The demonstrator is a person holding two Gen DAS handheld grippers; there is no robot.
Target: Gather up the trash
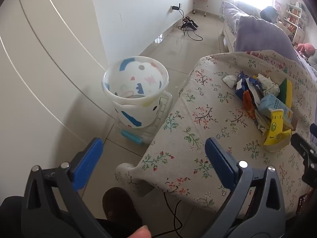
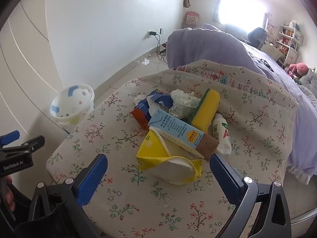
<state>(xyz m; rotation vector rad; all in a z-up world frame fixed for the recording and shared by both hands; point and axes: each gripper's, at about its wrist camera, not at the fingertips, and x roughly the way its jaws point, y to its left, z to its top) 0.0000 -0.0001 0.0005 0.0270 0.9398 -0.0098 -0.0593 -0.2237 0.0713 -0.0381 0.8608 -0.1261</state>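
- Right gripper [image 2: 158, 170] wide open, empty, near yellow carton [image 2: 158, 154]; a careless grab may topple the stacked trash.
- Left gripper [image 1: 152, 154] open, empty; bin [image 1: 136, 99] stands off-table, so drops may miss.

One bin [image 2: 72, 104] stands on the floor. On the desk [image 2: 118, 202] lie one yellow sponge [image 2: 206, 109], one small white bottle [image 2: 221, 132], one pale blue carton [image 2: 178, 132], one yellow carton [image 2: 156, 154], one dark blue box [image 2: 160, 100] and two crumpled tissues [image 2: 182, 103].
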